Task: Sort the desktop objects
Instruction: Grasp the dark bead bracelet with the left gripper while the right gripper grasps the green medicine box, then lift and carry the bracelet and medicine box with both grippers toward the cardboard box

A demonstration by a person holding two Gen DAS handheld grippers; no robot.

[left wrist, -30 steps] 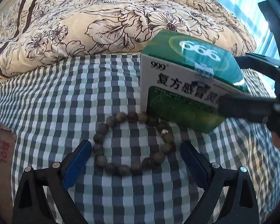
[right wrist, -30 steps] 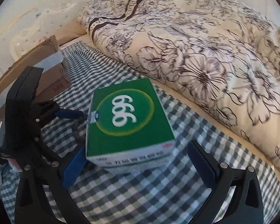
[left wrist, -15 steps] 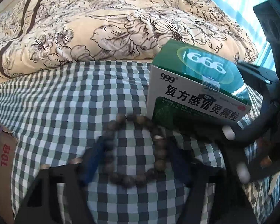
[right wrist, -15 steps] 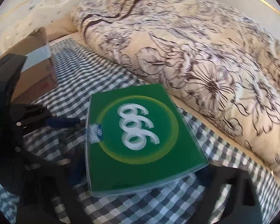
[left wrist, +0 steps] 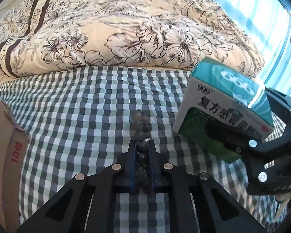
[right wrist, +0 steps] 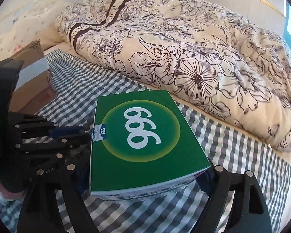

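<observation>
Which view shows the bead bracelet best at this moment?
The left wrist view: the bead bracelet lies squeezed between the left gripper fingers, its beads in line. In the right wrist view only a few beads peek out beside the green medicine box.

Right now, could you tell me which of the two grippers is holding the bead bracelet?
The left gripper: its fingers pinch the bead bracelet, while the right gripper grips the green box.

Both grippers are matte black with slotted, angular frames. The left gripper point(left wrist: 142, 147) has blue finger pads and silver round screws. The right gripper point(right wrist: 145, 182), at its 3 o'clock, carries similar silver screws.
</observation>
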